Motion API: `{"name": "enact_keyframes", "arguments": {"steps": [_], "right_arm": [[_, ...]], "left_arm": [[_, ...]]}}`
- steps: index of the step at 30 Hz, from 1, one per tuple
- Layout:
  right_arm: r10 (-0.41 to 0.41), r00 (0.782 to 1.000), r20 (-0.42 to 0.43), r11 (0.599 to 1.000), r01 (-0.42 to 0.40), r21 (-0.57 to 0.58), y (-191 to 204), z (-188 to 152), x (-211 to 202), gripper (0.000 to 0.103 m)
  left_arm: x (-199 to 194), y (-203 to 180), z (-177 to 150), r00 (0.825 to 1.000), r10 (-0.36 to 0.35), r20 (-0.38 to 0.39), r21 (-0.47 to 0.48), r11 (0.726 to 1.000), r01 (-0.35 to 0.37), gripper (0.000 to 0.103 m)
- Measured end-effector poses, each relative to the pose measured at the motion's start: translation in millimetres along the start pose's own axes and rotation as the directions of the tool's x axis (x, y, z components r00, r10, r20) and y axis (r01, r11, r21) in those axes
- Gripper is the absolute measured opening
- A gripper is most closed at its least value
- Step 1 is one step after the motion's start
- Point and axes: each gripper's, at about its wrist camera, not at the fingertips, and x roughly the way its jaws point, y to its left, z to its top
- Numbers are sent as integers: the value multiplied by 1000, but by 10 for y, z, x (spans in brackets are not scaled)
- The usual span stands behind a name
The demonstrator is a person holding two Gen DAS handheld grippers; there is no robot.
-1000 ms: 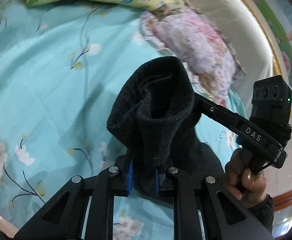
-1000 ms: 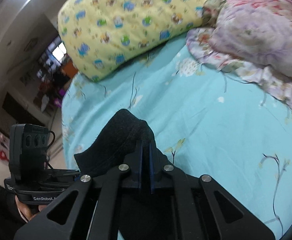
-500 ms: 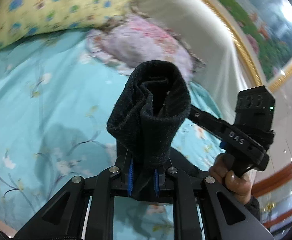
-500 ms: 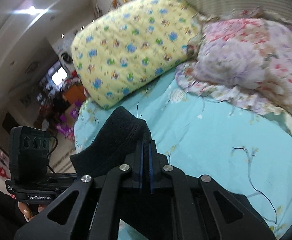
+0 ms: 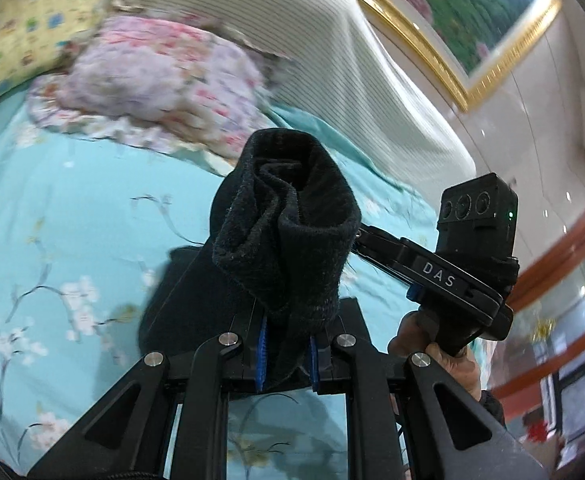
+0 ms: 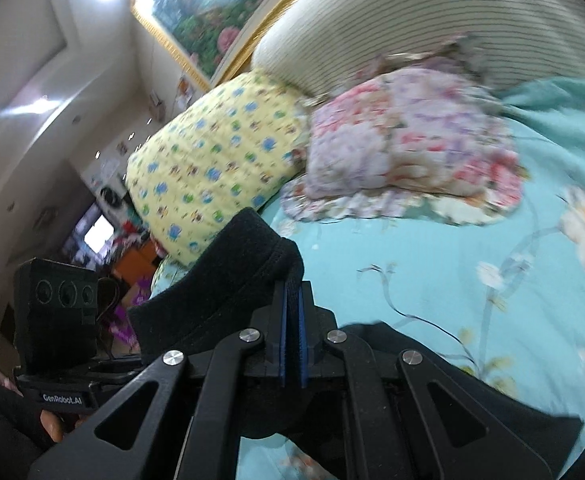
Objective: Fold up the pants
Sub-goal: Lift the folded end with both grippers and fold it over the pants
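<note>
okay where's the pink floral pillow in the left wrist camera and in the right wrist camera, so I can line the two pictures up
Left wrist view: the pink floral pillow lies upper left, beyond the black pants bunched in the left gripper.
Right wrist view: it lies upper right of centre, beyond the right gripper.
Shared landmark: the yellow patterned pillow touches its left side in both views.

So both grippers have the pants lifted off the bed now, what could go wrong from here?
The left gripper pinches a thick bunched wad of the black pants, so layers may slip out unevenly. The right gripper clamps only a thin edge, which could pull free. The floral pillow lies ahead on the bedsheet, crowding the lay-down area.
</note>
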Motion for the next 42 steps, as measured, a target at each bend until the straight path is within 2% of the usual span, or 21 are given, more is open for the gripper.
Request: {"name": "enact_keyframes", "arguments": {"steps": [5,18,27,33,35,37,39,41,42], "right_arm": [[-26,999,37,998,24,66,-288,-162,-284,6],[-70,995,69,978,55,199,-862,-591,-590,6],[-115,989,91,959,87,269,-1144,-836,-773,6],[-137,986,93,945,102,311,-1264,-932,-865,6],[-153,984,91,941,117,319,-1291,-969,-888,6],[-190,978,80,934,155,321,-1293,-996,-903,9],[-247,967,68,921,212,328,-1294,-1017,-948,9],[-285,956,71,908,246,339,-1289,-1029,-1021,10],[-309,948,80,900,264,346,-1281,-1037,-1075,20]], "left_arm": [[323,-317,-125,998,-2,-63,56,998,6,15],[957,-580,-339,986,58,-158,156,987,-33,15],[1280,-802,-518,976,86,-199,235,971,-38,15],[1434,-890,-584,971,97,-218,275,961,-34,19],[1453,-913,-611,970,96,-223,285,958,-29,26],[1463,-930,-631,970,75,-232,293,956,-3,39],[1442,-950,-648,972,57,-230,304,953,16,48],[1414,-961,-658,972,36,-234,302,953,37,52],[1406,-962,-662,971,23,-240,297,954,51,53]]}}
